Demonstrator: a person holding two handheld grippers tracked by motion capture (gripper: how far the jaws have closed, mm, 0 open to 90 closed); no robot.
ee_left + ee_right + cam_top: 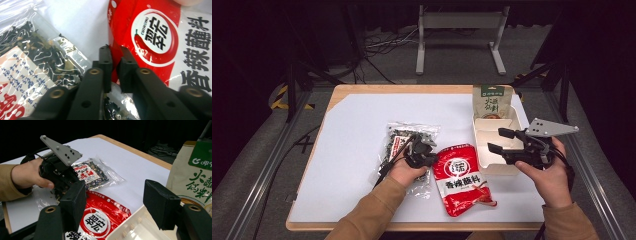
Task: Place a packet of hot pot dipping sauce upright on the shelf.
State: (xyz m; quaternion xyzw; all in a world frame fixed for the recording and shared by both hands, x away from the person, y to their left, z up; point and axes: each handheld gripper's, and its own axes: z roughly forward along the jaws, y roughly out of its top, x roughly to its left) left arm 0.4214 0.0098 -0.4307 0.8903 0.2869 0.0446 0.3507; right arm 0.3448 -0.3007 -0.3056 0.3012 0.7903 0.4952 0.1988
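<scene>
The work in hand looks like gathering the food packets into the white tray (pixel 498 170) at the centre right of the high view, and it appears to be at an early stage. The left gripper (pixel 115 53) sits low at the centre of the high view, in the gap between the clear bag (pixel 404 137) of dark dried pieces and the red pouch (pixel 460 177). In the left gripper view its jaws are drawn almost together, with the left edge of the red pouch showing in the narrow slit between them. They seem to pinch that edge, though the clear bag's rim lies just below and the contact is hard to make out for certain. The red pouch lies flat on the white sheet (pixel 357 150), lower centre of the high view, just beside the tray's left wall, so it is not lifted yet. The right gripper (pixel 497 140) hovers over the tray with its jaws spread wide and nothing between them. A beige pouch (pixel 493 102) with a green label stands at the tray's far end. Whether it is inside the tray or just behind it cannot be told. Judging from this, the red pouch and then the clear bag are left to move, and the tray's near compartment is unfilled.
</scene>
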